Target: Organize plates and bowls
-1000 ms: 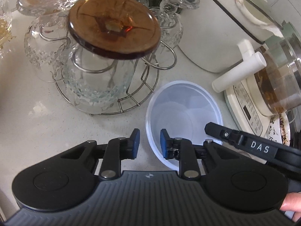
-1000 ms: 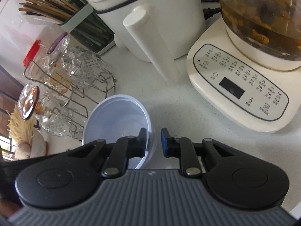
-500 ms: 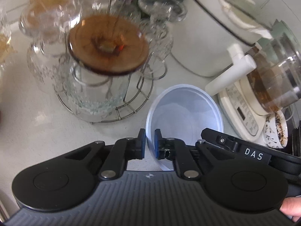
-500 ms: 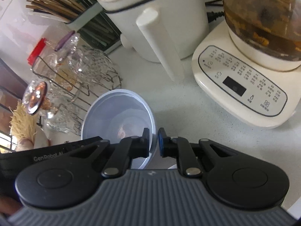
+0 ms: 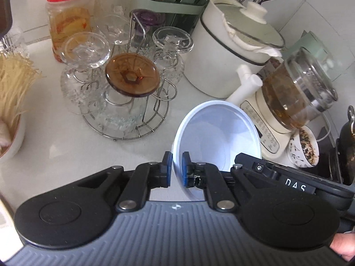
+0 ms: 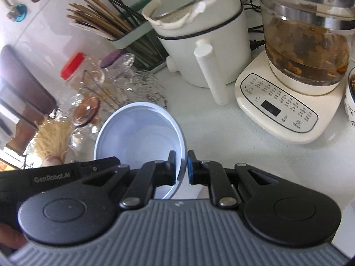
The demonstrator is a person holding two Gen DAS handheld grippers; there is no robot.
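Observation:
A white plastic bowl is held above the white counter by both grippers. My left gripper is shut on its left rim, one pad inside and one outside. My right gripper is shut on the bowl's right rim in the same way. The bowl is empty. Each view shows the other gripper's black body at the bowl's far side.
A wire rack of upturned glasses stands left of the bowl. A white pot with a handle, a glass kettle on its base, a chopstick holder, a red-lidded jar and a patterned cup crowd the counter.
Both grippers closed on the bowl's rim and lifted it off the counter, pulling back and up so more of the counter shows.

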